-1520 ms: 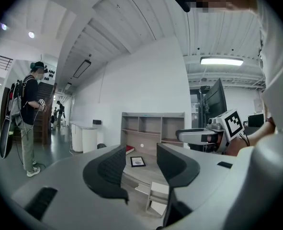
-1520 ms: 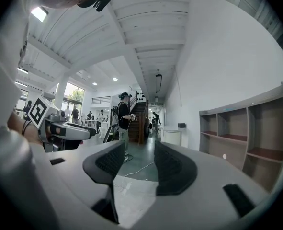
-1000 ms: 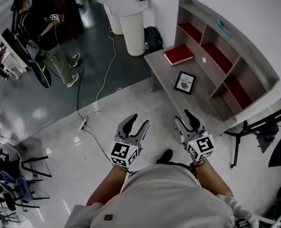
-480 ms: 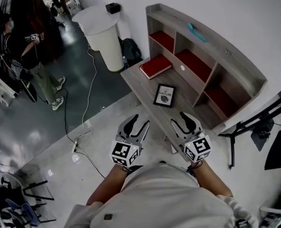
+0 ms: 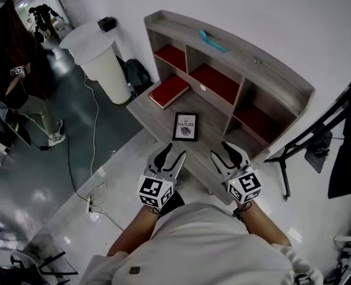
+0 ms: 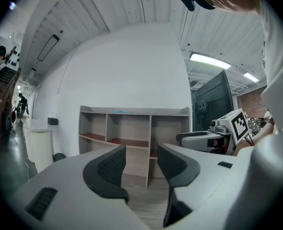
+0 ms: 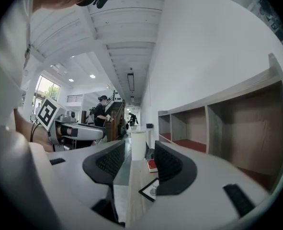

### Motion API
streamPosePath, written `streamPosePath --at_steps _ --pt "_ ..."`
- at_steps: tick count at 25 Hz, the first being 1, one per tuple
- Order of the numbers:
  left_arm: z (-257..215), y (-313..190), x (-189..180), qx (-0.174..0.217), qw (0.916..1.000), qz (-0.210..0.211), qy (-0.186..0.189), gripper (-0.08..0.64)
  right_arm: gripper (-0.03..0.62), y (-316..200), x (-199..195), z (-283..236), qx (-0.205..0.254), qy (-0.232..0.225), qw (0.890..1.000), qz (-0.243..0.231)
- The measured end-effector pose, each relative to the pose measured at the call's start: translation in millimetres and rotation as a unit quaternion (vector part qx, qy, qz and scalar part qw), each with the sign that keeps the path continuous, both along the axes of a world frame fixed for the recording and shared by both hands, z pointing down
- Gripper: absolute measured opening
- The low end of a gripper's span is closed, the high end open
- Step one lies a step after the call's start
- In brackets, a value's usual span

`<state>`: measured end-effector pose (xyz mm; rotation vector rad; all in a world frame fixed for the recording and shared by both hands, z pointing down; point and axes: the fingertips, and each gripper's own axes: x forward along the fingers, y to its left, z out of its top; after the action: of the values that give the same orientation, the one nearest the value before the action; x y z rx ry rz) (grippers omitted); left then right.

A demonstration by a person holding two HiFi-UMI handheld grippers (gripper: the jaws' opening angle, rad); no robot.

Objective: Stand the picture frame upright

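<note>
A black picture frame [image 5: 185,126] with a white print lies flat on the wooden desk [image 5: 154,119], in front of the shelf unit. In the right gripper view the picture frame [image 7: 150,189] shows low between the jaws, still flat. My left gripper [image 5: 168,157] hangs open just short of the desk's near edge, left of the frame. My right gripper [image 5: 229,152] is open over the desk's near edge, right of the frame. Neither holds anything. In the left gripper view, the left gripper [image 6: 140,162] faces the shelves.
A grey shelf unit [image 5: 234,70] with red-lined compartments stands on the desk's back. A red book [image 5: 169,91] lies left of the frame. A white round pedestal [image 5: 98,55] stands at the left, a black stand [image 5: 315,138] at the right. A cable [image 5: 92,153] runs across the floor. A person [image 5: 18,82] stands far left.
The view has closed in on the desk; the frame and shelves now sit nearer the middle. Both grippers have come up to the desk's near edge, still open.
</note>
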<state>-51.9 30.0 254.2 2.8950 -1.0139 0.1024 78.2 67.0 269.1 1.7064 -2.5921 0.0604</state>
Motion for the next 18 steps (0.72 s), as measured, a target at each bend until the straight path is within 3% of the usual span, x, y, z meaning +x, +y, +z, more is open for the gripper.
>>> streamPosePath --at_steps 8,18 --pt "-5.3 -63.6 28.1 -0.003 0.9984 0.057 0.001 0.213 0.202 -47.1 24.7 -3.4 -0.004 -0.002 0.998 0.059" --pt "12.4 -165.2 39.4 -0.039 0.9935 0.106 -0.011 0.213 0.204 -128.6 34.6 16.0 -0.038 -0.014 0.992 0.119"
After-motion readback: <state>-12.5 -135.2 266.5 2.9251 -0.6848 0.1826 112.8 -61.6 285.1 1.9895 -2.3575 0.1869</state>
